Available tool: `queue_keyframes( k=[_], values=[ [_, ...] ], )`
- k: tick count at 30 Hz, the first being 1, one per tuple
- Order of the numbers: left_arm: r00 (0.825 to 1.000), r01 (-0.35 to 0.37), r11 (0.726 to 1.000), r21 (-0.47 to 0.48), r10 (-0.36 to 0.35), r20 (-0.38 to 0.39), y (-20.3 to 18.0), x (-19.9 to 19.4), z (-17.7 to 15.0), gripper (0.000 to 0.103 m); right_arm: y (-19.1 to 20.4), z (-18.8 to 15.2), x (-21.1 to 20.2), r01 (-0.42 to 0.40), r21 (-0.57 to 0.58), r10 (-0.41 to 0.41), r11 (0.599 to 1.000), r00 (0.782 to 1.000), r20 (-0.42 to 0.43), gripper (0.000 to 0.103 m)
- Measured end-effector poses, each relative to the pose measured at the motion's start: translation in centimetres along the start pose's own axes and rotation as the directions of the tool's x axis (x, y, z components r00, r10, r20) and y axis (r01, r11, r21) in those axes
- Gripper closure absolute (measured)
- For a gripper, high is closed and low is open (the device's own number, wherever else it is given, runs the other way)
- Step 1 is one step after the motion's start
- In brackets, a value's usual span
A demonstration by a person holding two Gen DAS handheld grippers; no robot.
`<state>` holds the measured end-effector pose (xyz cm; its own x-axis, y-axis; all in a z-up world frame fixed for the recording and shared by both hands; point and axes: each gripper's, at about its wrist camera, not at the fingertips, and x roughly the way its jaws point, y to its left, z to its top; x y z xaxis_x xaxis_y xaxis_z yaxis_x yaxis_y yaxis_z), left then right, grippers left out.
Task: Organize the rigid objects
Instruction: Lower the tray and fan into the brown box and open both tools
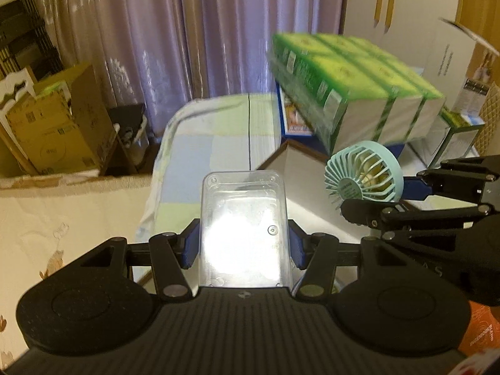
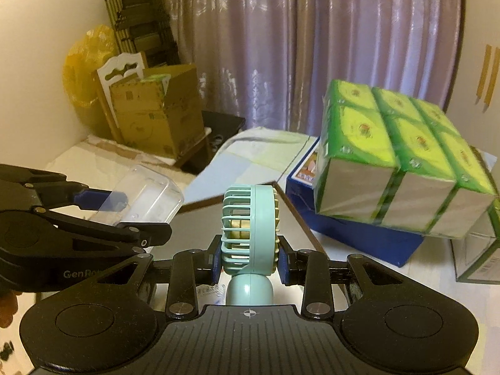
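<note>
My left gripper [image 1: 243, 245] is shut on a clear plastic box [image 1: 245, 228], its blue pads pressing both long sides; the box sticks forward, held in the air. In the right wrist view that box [image 2: 150, 197] and the left gripper [image 2: 125, 215] show at the left. My right gripper [image 2: 250, 259] is shut on a mint-green handheld fan [image 2: 250, 228], gripped across its round head, with the handle pointing back toward the camera. From the left wrist view the fan [image 1: 364, 172] sits at the right in the right gripper [image 1: 387, 195]. Both hang above a brown-edged open box [image 2: 234, 218].
A wrapped block of green tissue packs [image 2: 397, 159] rests on a blue box [image 2: 353, 234] at the right. A folded pastel cloth [image 1: 212, 143] lies ahead. Cardboard boxes [image 2: 156, 112], a yellow bag [image 2: 81, 72] and a folded rack stand by the curtain [image 2: 297, 47].
</note>
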<state>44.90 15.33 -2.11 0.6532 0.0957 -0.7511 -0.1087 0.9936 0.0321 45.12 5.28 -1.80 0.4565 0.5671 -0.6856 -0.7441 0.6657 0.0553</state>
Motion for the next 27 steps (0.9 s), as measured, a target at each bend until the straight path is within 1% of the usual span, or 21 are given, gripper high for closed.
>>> queue_keyframes(
  k=[3,6,9,17,23,24,25,27],
  values=[
    [0.999,0.005,1.000,-0.015,-0.006,-0.039,0.1,1.9,-0.7,0.051,-0.4,-1.1,2.0,0.017,-0.013,-0.018,1.000,0.999,-0.043,0.072],
    [0.996,0.002,1.000,-0.022,-0.004,-0.089,0.1,3.8,-1.5,0.051,-1.0,-2.3,3.8,0.031,0.002,-0.031,1.000,0.995,-0.094,0.072],
    [0.992,0.000,1.000,-0.024,-0.003,-0.127,0.1,5.1,-2.1,0.051,-1.5,-2.9,4.9,0.035,0.003,-0.035,0.999,0.992,-0.124,0.072],
    [0.985,-0.005,1.000,-0.024,0.000,-0.173,0.0,6.8,-2.6,0.051,-2.4,-3.3,6.2,0.047,0.000,-0.046,0.999,0.988,-0.149,0.072],
    [0.981,-0.008,0.999,-0.034,0.001,-0.195,0.0,7.6,-2.8,0.049,-2.5,-3.3,6.6,0.065,-0.005,-0.065,0.998,0.988,-0.138,0.072],
    [0.981,-0.009,0.999,-0.035,0.002,-0.195,0.0,7.6,-2.8,0.044,-2.6,-3.2,6.6,0.072,-0.004,-0.072,0.997,0.988,-0.139,0.071],
    [0.980,-0.016,0.999,-0.033,0.009,-0.197,0.0,7.7,-2.8,0.042,-2.6,-3.1,6.6,0.075,-0.002,-0.075,0.997,0.986,-0.147,0.070],
    [0.982,-0.015,0.999,-0.031,0.009,-0.191,0.1,7.6,-2.8,0.042,-2.7,-3.0,6.5,0.071,0.012,-0.068,0.997,0.985,-0.159,0.062]
  ],
)
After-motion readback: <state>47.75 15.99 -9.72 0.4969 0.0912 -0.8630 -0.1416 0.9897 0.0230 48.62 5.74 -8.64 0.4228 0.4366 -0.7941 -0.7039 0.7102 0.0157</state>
